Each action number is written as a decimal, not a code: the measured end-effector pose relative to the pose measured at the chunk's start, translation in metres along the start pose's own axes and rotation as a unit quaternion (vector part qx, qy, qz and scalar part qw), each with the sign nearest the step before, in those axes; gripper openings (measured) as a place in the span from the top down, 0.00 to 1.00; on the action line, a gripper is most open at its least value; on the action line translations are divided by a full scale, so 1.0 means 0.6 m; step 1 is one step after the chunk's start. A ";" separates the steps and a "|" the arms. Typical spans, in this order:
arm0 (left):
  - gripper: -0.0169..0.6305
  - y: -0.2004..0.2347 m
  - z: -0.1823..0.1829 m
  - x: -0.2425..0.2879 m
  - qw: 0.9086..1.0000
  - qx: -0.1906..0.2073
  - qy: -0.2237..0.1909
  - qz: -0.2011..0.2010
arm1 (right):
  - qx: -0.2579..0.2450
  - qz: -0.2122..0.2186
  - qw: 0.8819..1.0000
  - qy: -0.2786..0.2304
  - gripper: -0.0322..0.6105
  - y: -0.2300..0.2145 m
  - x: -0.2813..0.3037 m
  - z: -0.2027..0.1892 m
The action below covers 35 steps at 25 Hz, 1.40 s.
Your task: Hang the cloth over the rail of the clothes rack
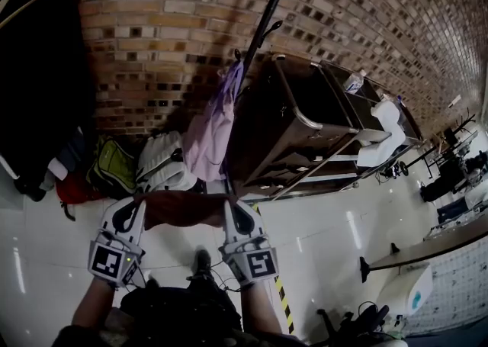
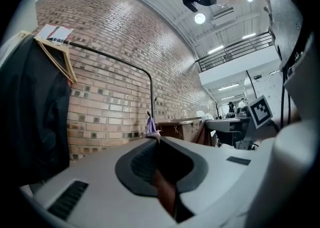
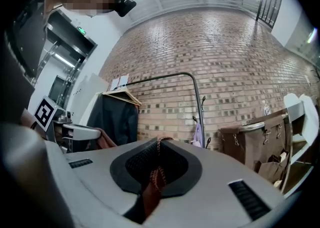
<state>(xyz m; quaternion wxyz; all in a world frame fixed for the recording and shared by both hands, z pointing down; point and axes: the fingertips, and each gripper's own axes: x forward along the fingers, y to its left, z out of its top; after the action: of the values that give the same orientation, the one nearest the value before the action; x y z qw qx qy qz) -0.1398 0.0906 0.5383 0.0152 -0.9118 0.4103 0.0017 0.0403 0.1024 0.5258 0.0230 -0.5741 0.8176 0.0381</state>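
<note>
Left gripper (image 1: 134, 207) and right gripper (image 1: 232, 207) each have their jaws pressed together on one end of the cloth (image 1: 183, 210). It is a dark red-brown piece held spread between them, low in the middle of the head view. In each gripper view a fold of it sits in the seam between the closed pads, and at the right one a braided edge shows.

The rack (image 1: 263, 33) stands ahead against the brick wall (image 1: 168, 17). Its black rail (image 3: 165, 76) runs level and bends down into a post. The cloth is below the rail and apart from it.

A lilac garment (image 1: 213, 128) hangs from a hook on the post. A black coat (image 3: 114, 121) on a wooden hanger (image 3: 122, 96) hangs at the rail's far end. A brown cabinet (image 1: 305, 120) stands right of the post, and bags (image 1: 114, 168) lie on the floor to its left.
</note>
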 end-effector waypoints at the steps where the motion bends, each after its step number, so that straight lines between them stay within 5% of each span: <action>1: 0.95 -0.007 0.002 0.023 1.000 0.002 0.000 0.000 | 0.003 0.002 1.000 -0.002 0.93 -0.024 0.009 0.002; 18: 0.95 -0.137 0.100 0.400 0.999 0.014 -0.030 -0.023 | -0.003 0.074 0.997 -0.019 0.93 -0.358 0.138 0.086; 25: 0.95 -0.188 0.159 0.531 0.997 0.033 -0.039 -0.062 | -0.025 0.099 0.994 -0.040 0.93 -0.451 0.187 0.155; 35: 0.95 -0.161 0.253 0.660 0.990 0.054 -0.090 -0.090 | -0.072 0.046 0.993 -0.079 0.93 -0.502 0.274 0.224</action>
<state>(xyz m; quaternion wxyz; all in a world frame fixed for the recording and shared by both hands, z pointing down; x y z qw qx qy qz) 0.1965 -0.1371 0.3827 0.1009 -0.9390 0.3233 0.0599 0.2668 -0.1415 0.3674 0.0440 -0.5312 0.8340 0.1428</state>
